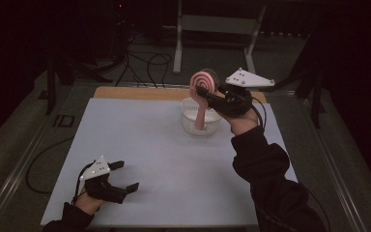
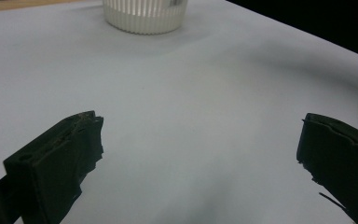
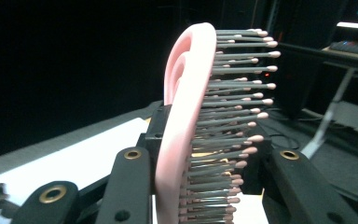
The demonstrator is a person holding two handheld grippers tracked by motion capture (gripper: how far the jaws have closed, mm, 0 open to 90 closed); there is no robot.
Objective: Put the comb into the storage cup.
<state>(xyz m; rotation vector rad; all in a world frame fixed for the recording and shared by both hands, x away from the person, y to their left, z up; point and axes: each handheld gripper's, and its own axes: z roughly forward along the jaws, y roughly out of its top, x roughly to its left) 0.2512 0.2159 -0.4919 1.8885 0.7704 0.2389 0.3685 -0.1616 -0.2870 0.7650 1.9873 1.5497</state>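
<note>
Now 1 pink hairbrush (image 1: pixel 203 89) clamped in right claw (image 1: pixel 204 92) over 1 white basket (image 1: pixel 191 126); left claw (image 1: pixel 124 176) released.

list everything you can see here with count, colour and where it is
hairbrush: 1, pink with dark bristles, upright in the right gripper, handle end down at the basket
basket: 1, white, ribbed, far side of the sheet, right of middle
sheet: 1, pale grey-white, covering the table
table: 1, wooden strip showing along the far edge
cables: several, black, on the floor beyond the table
left gripper: 1, black, jaws apart, near left corner of the sheet
right gripper: 1, black, clamped on the hairbrush
sleeves: 2, dark, bottom edge
</note>
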